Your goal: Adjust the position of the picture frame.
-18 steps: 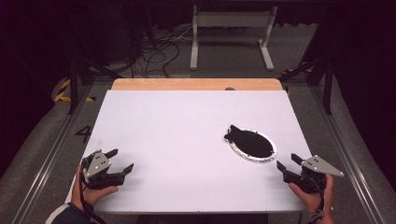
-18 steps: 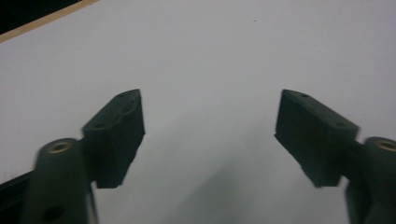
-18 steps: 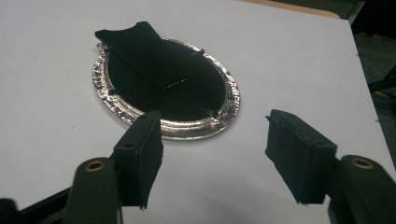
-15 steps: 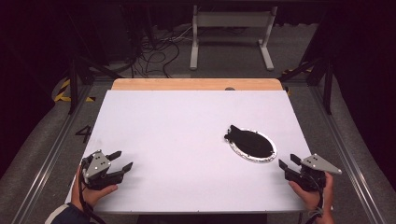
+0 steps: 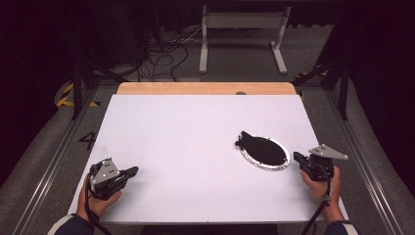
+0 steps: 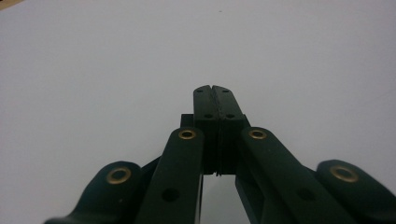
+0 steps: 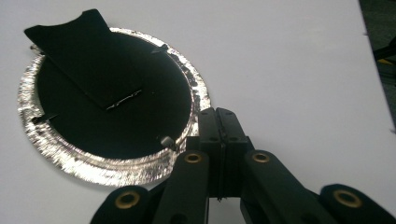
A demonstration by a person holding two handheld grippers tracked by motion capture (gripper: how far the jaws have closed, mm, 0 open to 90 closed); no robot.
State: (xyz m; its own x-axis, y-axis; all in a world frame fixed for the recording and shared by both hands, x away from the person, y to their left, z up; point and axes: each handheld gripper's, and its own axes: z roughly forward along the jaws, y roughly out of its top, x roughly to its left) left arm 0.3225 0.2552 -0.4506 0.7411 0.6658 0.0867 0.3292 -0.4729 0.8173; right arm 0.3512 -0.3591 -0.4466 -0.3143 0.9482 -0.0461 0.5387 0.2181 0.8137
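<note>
Since the earlier frame, both grippers' fingers have been closed together, empty. Left gripper (image 5: 131,172) is held over the desk's (image 5: 186,132) near-left corner. Right gripper (image 5: 296,157) is just beside the foil dish with black lid (image 5: 263,151), right of centre.

Round foil-rimmed black lid (image 5: 264,151) lies flat on the table's right half — black tab atop.

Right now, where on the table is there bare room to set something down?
The white table is bare across its middle and far left, between the left gripper and the foil-rimmed black disc. Its only crowded patch is the near right, where the right gripper sits beside the disc.
</note>
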